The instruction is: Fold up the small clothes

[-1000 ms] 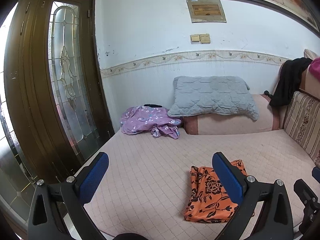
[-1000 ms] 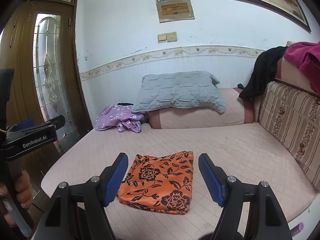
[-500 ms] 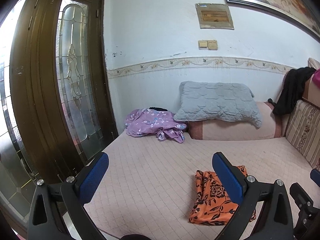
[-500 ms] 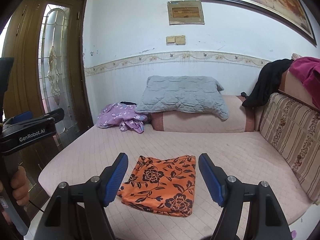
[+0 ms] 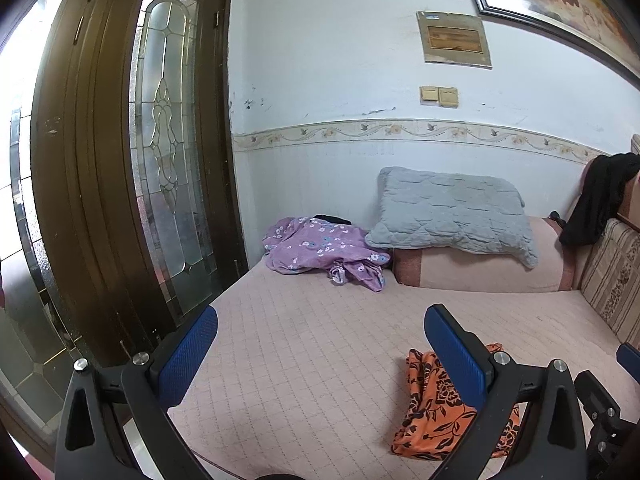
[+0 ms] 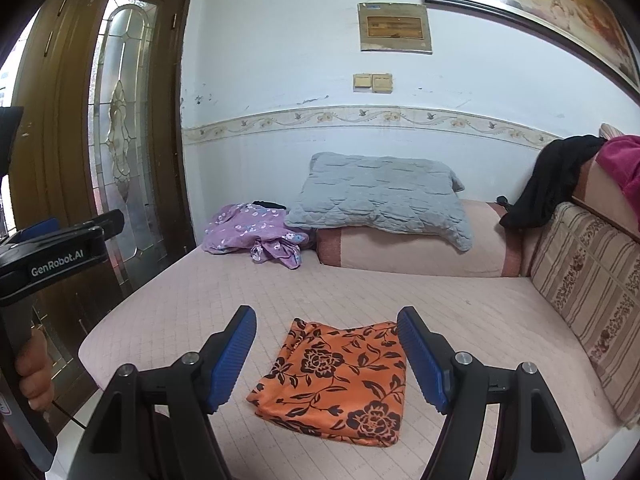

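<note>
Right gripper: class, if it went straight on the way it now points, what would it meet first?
Probably the folded orange cloth with black flowers on the pink quilted mattress; it lies between the open right gripper's fingers, though depth is unclear.

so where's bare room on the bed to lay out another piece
The mattress is bare between the orange cloth and the purple garment, and right of the orange cloth toward the striped cushion. The back corner is crowded.

I see a bed [image 6: 360, 292] covered in a pale pink quilted sheet. Near its front edge lies a folded orange cloth with black flowers [image 6: 340, 376], flat. At the far end: a crumpled lilac flowered garment [image 6: 256, 234], just beside a pink bolster [image 6: 408, 254] bearing a grey quilted pillow [image 6: 380, 196].
</note>
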Demonstrator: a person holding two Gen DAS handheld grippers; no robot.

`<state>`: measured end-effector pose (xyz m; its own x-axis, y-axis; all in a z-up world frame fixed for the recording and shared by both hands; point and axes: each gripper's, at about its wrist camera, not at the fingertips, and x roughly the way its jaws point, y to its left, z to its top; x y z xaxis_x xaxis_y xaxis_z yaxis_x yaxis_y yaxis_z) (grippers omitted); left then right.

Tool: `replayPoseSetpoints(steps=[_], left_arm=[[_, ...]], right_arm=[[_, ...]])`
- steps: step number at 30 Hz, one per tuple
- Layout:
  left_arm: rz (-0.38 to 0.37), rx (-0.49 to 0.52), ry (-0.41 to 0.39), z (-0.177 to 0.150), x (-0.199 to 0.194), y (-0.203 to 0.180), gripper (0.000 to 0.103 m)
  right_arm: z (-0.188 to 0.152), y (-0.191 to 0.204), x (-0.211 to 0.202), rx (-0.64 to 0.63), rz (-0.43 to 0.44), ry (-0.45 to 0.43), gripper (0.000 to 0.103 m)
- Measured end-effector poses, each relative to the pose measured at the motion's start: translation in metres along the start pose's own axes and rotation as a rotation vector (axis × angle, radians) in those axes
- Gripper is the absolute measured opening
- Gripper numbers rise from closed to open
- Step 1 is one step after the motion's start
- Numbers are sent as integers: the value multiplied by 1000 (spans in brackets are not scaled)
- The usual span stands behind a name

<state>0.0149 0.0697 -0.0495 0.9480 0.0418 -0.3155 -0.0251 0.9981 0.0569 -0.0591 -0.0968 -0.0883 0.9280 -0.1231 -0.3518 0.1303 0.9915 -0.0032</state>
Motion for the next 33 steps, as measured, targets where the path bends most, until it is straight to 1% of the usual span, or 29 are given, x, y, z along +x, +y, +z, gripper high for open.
replayPoseSetpoints(steps=[8, 14, 20, 24, 28, 33], left_arm=[[37, -14, 19, 2, 19, 10, 103], [43, -14, 30, 2, 26, 12, 103], [13, 4, 58, -2, 34, -1, 103], [-6, 18, 59, -2, 36, -10, 103], [-19, 25, 61, 0, 43, -18, 103], [-31, 25, 79, 2, 62, -27, 103]], right_arm=[[10, 8, 16, -10, 10, 14, 76], [14, 11, 32, -9, -5, 59, 76], [5, -4, 38, 39, -8, 92, 76], [1, -12, 40, 33, -22, 99, 76], [2, -21, 46, 32, -37, 105, 76], [7, -32, 61, 32, -56, 113, 76]])
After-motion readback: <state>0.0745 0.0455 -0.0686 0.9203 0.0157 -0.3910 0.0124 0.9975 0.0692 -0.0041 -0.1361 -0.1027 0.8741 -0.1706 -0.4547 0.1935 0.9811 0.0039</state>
